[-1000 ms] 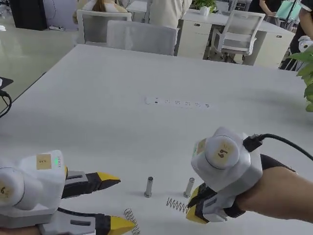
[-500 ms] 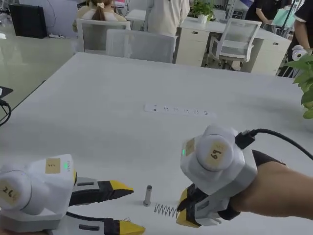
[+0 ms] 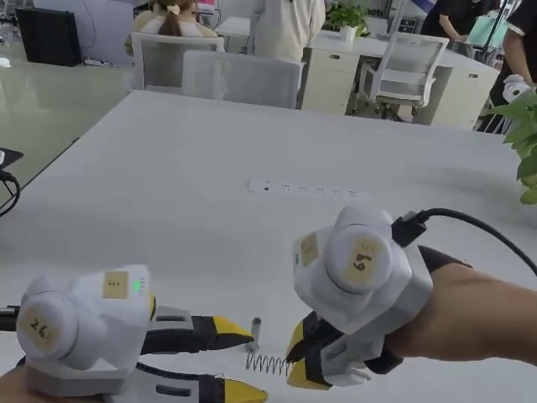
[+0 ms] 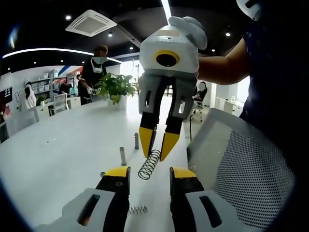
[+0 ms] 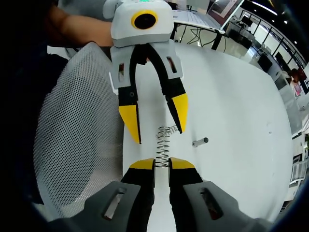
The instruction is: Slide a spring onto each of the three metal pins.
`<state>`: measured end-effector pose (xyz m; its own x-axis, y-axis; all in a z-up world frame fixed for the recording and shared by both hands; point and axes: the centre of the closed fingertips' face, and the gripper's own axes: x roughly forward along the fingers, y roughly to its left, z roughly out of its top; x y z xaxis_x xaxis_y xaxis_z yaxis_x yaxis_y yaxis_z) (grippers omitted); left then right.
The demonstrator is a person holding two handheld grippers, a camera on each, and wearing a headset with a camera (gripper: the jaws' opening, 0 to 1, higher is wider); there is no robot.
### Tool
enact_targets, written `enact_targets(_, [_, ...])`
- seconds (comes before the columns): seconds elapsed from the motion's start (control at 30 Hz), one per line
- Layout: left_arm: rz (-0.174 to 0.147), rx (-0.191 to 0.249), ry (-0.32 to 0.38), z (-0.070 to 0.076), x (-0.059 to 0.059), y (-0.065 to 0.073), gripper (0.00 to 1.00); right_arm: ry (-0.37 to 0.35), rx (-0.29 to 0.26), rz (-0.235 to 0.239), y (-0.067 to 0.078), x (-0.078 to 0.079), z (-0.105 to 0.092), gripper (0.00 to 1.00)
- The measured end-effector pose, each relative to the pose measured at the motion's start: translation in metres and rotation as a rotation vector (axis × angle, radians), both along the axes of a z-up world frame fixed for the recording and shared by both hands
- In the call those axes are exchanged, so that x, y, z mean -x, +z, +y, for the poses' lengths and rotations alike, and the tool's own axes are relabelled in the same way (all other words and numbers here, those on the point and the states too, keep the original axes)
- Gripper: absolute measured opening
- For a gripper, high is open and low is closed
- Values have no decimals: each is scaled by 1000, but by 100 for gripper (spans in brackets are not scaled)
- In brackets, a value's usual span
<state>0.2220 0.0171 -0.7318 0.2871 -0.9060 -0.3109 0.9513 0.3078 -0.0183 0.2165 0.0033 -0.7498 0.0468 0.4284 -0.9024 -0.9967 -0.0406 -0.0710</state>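
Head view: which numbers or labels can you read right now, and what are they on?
"69", or close to it: round cap of the right tongs.
"24", tilted, uncertain: round cap of the left tongs.
Square tan stickers on both tongs: too small to read.
Power strip markings: too small to read.

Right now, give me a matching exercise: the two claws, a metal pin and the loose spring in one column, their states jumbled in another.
Column one:
1 right claw
2 left claw
3 metal pin
4 loose spring

Column two:
A lying on the table
B open
C shut on the held spring
D standing upright, bare

Pairs: 1-C, 2-B, 3-D, 4-A.
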Motion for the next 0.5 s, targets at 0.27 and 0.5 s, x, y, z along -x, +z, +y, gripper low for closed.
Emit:
enact_targets(0.27, [-1, -9, -22, -2, 3, -3, 18, 33, 3, -7, 2, 4, 3, 8])
enact_targets(0.5, [4, -12, -51, -5, 8, -3, 6, 107, 16, -15, 4, 10, 4, 8])
